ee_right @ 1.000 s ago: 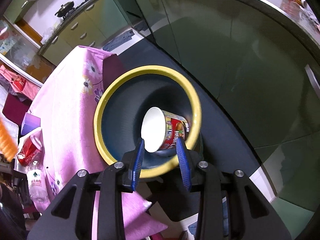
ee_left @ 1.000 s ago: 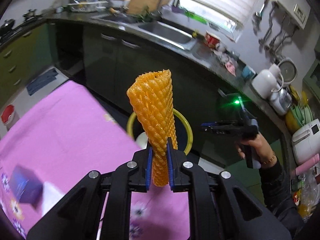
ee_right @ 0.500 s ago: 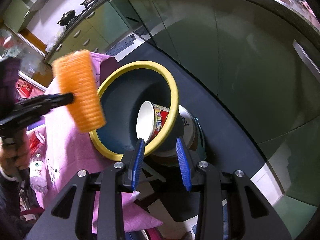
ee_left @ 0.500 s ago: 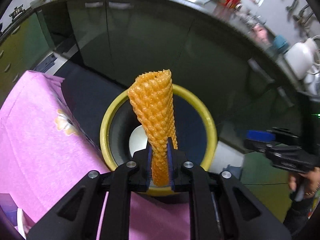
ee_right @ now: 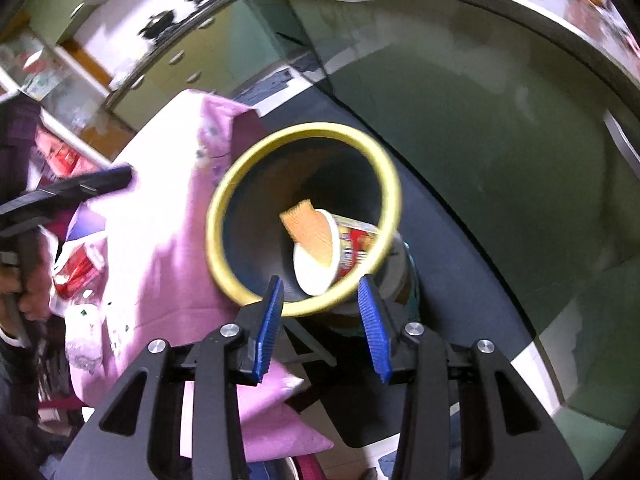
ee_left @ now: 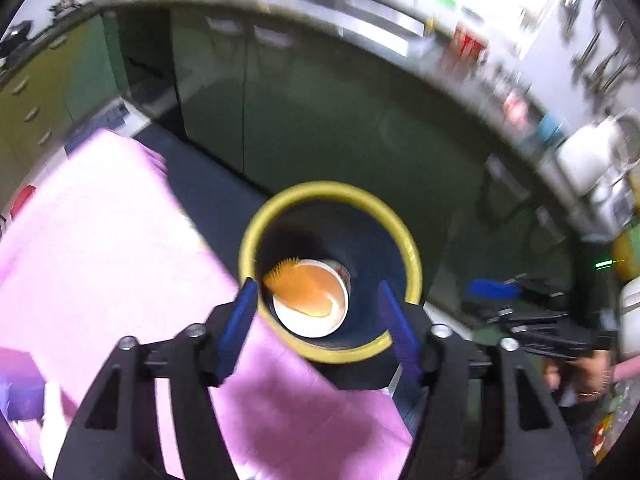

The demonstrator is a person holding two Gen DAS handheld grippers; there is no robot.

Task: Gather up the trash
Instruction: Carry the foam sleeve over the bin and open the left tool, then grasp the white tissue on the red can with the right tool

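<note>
— While your left gripper point(ee_left: 318, 312) hangs over the yellow-rimmed bin point(ee_left: 412, 256), how do its jaws stand?
— Spread wide, empty. The orange foam net point(ee_left: 306, 288) lies in the bin, partly inside the paper cup point(ee_left: 320, 326).
— And your right gripper point(ee_right: 320, 324)?
— Wide too, holding nothing — just beside the pink-clothed table point(ee_right: 160, 240).

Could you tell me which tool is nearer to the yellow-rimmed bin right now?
Probably left, though it is close. The left tool hangs open over the yellow-rimmed bin; the right tool sits open at its far side.
</note>
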